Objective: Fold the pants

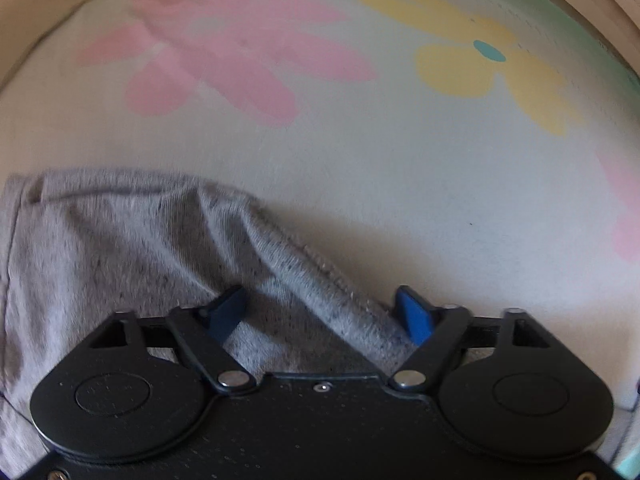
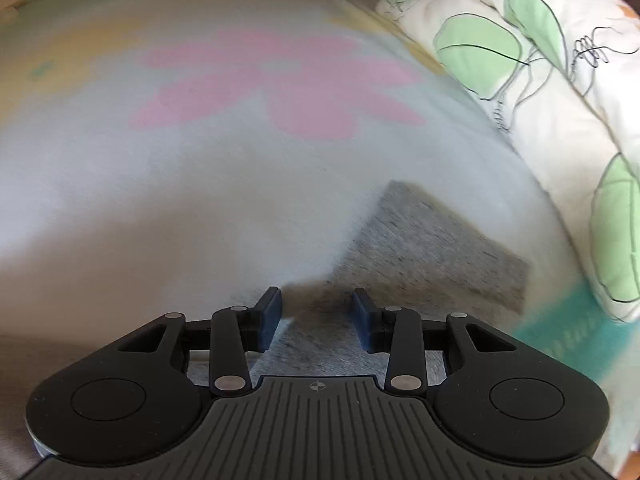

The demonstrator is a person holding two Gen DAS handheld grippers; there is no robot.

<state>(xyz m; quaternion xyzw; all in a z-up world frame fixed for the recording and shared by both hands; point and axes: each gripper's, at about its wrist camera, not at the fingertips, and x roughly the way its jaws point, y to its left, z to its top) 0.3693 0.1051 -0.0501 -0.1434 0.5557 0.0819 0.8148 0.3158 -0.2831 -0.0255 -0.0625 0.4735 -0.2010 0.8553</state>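
Your left gripper (image 1: 322, 312) has its blue pads set wide apart with a raised ridge of the grey heathered knit pants (image 1: 120, 248) running between them, nothing pinched yet; your right gripper (image 2: 317, 316) also has its jaws apart, narrower, over a flat grey corner of the same pants (image 2: 440, 256). The pants lie on the pale bedsheet printed with pink and yellow flowers (image 1: 360, 168), spreading to the left in the left wrist view and to the right in the right wrist view. The step looks like taking a hold for a fold. Push the left pads further onto the ridge so you catch all layers before closing, not just the hem edge. Drop the right pads onto the corner, close square to the edge. Lift both ends level so the cloth doesn't twist. The right view is blurred, so layer count there is unclear. The white quilt with green leaf print (image 2: 540, 60) sits near the right side; keep clear. No containers visible.
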